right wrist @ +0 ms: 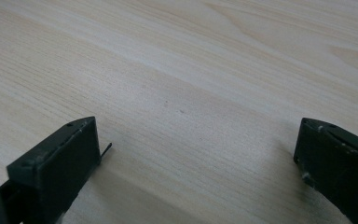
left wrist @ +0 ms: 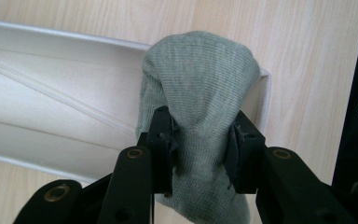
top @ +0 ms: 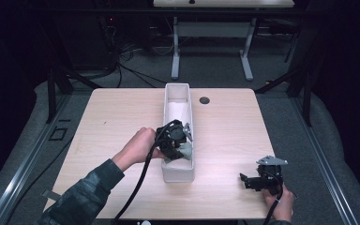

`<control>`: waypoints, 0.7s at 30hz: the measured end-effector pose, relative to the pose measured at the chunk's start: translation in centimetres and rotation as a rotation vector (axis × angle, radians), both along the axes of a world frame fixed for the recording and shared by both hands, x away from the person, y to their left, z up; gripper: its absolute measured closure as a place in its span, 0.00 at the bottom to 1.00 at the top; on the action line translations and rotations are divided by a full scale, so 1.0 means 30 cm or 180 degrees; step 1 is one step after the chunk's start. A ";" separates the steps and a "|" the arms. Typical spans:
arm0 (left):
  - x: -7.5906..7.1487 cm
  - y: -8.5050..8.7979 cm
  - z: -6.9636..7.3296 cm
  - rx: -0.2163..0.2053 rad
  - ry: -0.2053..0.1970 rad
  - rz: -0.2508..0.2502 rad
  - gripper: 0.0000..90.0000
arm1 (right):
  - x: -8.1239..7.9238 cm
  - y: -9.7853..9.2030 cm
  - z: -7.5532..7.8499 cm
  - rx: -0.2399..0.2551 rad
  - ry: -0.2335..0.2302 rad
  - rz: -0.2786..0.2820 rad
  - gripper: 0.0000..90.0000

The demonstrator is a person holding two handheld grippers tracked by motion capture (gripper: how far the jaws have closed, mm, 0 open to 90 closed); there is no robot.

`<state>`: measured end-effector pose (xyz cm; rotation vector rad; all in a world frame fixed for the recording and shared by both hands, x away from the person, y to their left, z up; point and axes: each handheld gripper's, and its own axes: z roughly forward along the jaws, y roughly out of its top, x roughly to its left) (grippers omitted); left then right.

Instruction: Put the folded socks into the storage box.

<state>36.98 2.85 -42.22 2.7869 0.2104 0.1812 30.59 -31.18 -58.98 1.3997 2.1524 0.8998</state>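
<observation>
L tongs [left wrist: 199, 140] pinching grey sock [left wrist: 200, 93] over near end of white tray [top: 178, 174], mid worktop [top: 112, 117]. R tongs [right wrist: 196, 163] spread wide, w/ nothing between, above bare wood. No legible writing.

No text, label, brand, number or sign can be read in any of the three views (the white container [top: 178, 136], the grey sock [left wrist: 198, 107] and the wooden surface [top: 122, 117] all carry no writing).

One counter [top: 122, 117] carries one long white tray [top: 178, 91], one grey sock [left wrist: 200, 84], and two grippers: left gripper [top: 180, 143], right gripper [top: 244, 180].
</observation>
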 end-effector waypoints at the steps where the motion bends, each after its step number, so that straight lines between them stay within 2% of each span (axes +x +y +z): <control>1: 0.002 0.000 -0.003 0.0003 0.0005 -0.0008 0.74 | 0.000 0.000 0.000 0.0000 -0.0001 0.0000 0.00; 13: 0.017 0.003 -0.037 0.0012 0.0114 0.0028 0.74 | 0.000 0.000 0.000 -0.0001 0.0001 -0.0002 0.00; 21: 0.030 -0.002 -0.069 0.0066 0.0192 0.0032 0.74 | 0.000 0.000 0.000 -0.0007 -0.0003 0.0002 0.00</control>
